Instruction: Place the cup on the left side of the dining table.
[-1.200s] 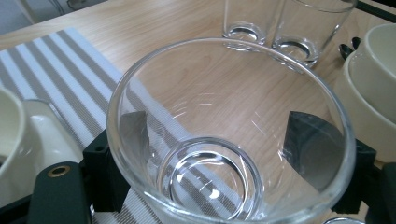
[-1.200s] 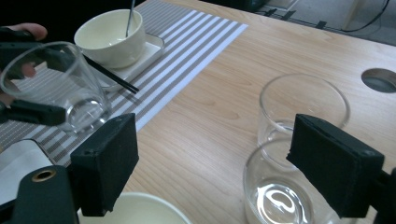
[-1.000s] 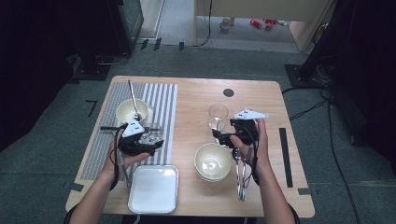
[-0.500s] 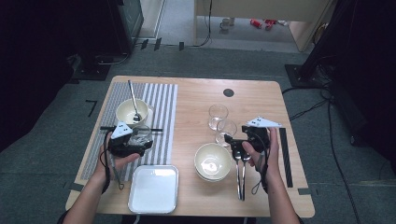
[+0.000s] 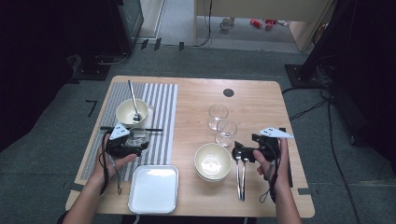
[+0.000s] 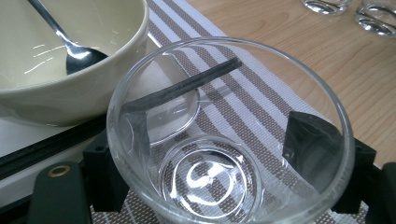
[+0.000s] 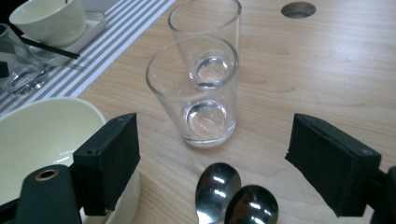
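A clear glass (image 6: pixel 224 140) stands on the striped mat (image 5: pixel 161 112), and my left gripper (image 6: pixel 210 158) is shut on it, one jaw on each side. In the high view that left gripper (image 5: pixel 139 143) sits just in front of a cream bowl (image 5: pixel 132 112) that holds a spoon (image 5: pixel 134 100). My right gripper (image 7: pixel 217 144) is open, with its jaws wide apart and nothing between them. Just ahead of it stand two empty glasses, the nearer glass (image 7: pixel 201 93) and the farther glass (image 7: pixel 208 37). From above, the right gripper (image 5: pixel 239 150) hovers over two spoons (image 5: pixel 241 170).
Stacked cream bowls (image 5: pixel 212 161) sit left of the spoons. A white square tray (image 5: pixel 154 189) lies at the front edge. Black chopsticks (image 5: pixel 154 129) cross the mat in front of the bowl. A round hole (image 5: pixel 228 92) marks the table's far side.
My right gripper let go of a glass beside the other one and drew back toward the person. My left gripper shifted slightly left and nearer with its glass.
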